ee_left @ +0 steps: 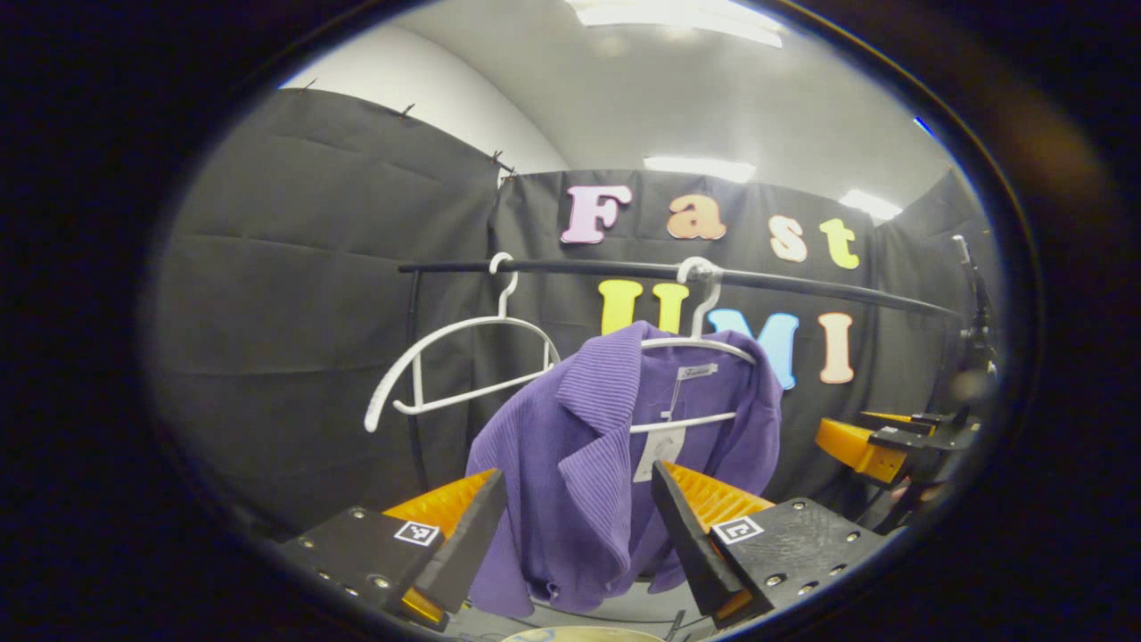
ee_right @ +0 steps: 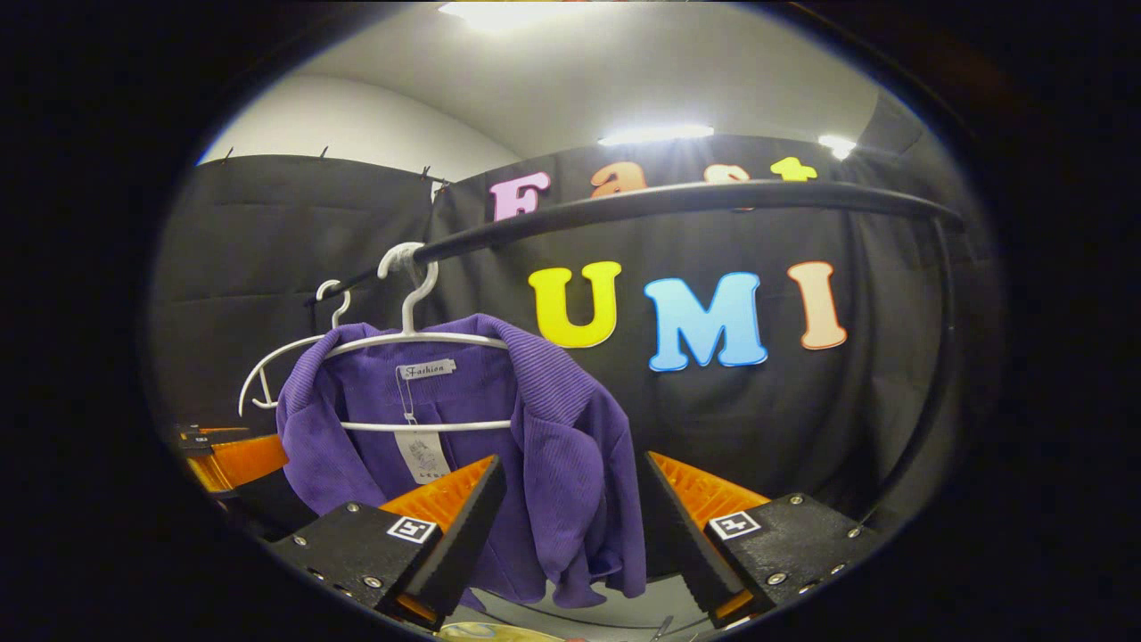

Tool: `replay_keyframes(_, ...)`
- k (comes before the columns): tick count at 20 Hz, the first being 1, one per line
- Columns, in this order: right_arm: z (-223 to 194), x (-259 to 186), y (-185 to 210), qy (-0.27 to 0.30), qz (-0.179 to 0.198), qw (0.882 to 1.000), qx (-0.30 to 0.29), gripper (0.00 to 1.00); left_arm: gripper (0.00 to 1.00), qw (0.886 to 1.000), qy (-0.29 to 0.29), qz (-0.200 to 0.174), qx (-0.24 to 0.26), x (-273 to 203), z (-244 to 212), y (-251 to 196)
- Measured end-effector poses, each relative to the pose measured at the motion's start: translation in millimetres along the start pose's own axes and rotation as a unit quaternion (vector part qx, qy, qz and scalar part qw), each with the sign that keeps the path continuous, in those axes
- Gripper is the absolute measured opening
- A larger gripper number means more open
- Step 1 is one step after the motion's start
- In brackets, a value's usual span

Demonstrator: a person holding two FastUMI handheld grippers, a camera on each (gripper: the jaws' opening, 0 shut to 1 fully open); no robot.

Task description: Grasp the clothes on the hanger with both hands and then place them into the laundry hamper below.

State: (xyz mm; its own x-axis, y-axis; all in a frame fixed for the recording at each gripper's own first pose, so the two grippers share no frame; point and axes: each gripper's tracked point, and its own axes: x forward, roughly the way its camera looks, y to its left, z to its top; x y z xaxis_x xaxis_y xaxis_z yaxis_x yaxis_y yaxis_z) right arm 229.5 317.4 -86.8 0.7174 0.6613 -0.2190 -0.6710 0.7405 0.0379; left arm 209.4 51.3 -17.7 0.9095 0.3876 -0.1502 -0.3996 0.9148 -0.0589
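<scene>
Black rail (ee_left: 802, 283): purple cardigan (ee_left: 579, 464) on hanger (ee_left: 700, 348), grippers apart.

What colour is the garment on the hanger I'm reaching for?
Purple, with a ribbed knit texture. The garment shows best in the right gripper view, on a white hanger.

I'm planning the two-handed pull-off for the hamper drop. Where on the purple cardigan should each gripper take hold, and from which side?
Probably the two hanging front panels of the purple cardigan, below the white hanger. It hangs open, each loose front edge lying between open fingers: left gripper on one panel, right gripper on the other, coming straight in from the front.
</scene>
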Motion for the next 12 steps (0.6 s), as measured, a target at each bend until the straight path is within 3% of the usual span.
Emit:
replay_keyframes(3,-12.8,32.0,4.6,0.01,0.033,0.999,-0.01,0.95,0.94,1.0,0.007,0.02,-0.012,33.0,-9.1,-11.8)
replay_keyframes(8,-30.5,72.6,12.6,0.019,0.061,0.998,0.001,0.95,0.99,0.995,0.011,0.096,-0.014,71.8,-22.3,-2.1)
replay_keyframes(12,-27.6,84.3,6.3,0.007,0.068,0.997,0.018,0.94,0.59,0.99,0.015,0.139,-0.013,78.6,-29.8,10.3)
